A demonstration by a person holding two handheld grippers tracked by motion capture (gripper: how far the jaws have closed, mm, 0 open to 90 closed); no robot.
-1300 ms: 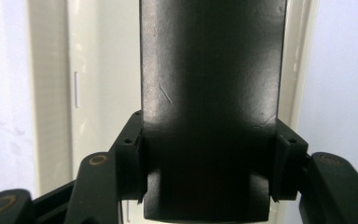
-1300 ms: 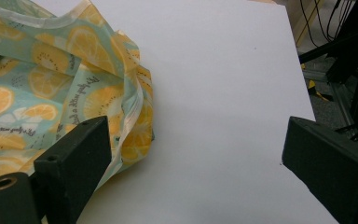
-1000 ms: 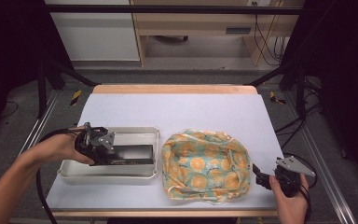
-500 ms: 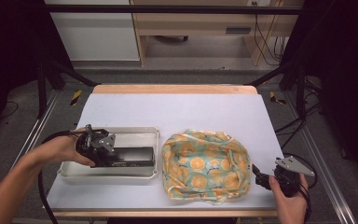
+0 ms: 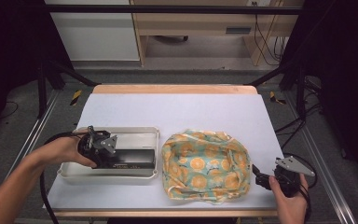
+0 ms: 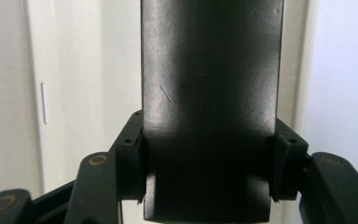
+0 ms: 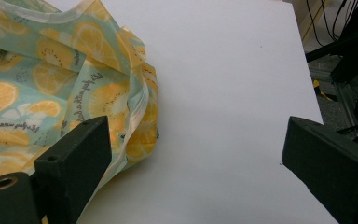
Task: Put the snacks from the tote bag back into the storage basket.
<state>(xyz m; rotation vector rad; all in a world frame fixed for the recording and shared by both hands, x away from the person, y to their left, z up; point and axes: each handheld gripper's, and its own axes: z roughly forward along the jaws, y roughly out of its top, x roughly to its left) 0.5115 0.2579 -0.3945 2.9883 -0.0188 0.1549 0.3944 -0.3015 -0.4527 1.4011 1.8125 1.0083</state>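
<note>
Left gripper (image 6: 209, 186) clamps black slab (image 6: 209, 93) over white tray (image 5: 121, 175), lower left; we'd lift level, clear of rim. Right gripper (image 7: 191, 163) wide open, empty, beside orange-print cloth bag (image 7: 51, 84).

Lab: framed white table (image 5: 177, 109), trailing cables (image 5: 265, 42)

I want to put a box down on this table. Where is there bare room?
The whole far half of the table, beyond the tray and the orange-print cloth, is bare. A narrower strip lies right of the cloth, toward the right tongs. The near half is crowded.
</note>
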